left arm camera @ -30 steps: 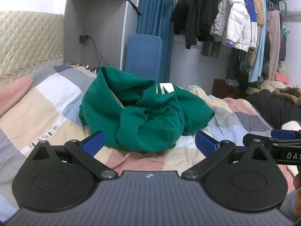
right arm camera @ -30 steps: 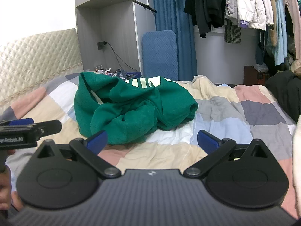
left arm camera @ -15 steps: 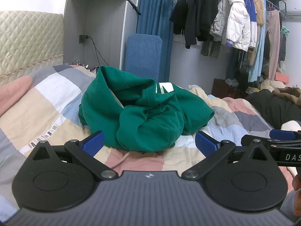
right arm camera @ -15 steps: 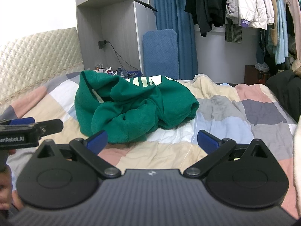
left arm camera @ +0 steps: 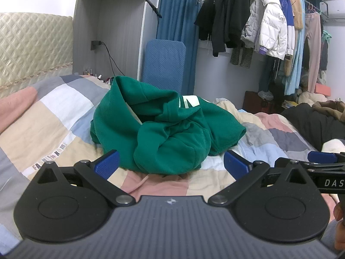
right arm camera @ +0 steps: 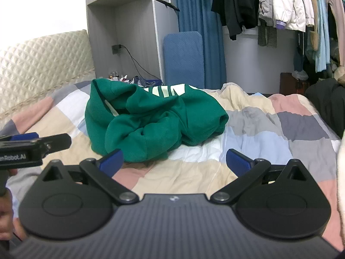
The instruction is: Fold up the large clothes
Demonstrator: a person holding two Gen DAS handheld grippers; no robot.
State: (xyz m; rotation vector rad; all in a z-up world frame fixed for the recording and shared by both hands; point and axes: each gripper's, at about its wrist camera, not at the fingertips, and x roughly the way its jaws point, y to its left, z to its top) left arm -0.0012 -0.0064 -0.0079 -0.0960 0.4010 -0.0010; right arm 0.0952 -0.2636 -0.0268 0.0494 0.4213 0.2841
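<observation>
— Edging a touch nearer since a second ago, green hoodie (left arm camera: 163,129) looming slightly larger ahead.

— Lying crumpled on the patchwork quilt (left arm camera: 49,125), just beyond both tools, touching neither.

— Left gripper (left arm camera: 171,164) hovering with blue pads spread wide, pinching nothing.

— Right gripper (right arm camera: 175,161) likewise gaping, hoodie sitting ahead and toward its left finger (right arm camera: 111,160).

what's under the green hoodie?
The green hoodie lies crumpled on the patchwork quilt, which shows all around it. Whatever lies directly beneath the bunched fabric is covered.
</observation>
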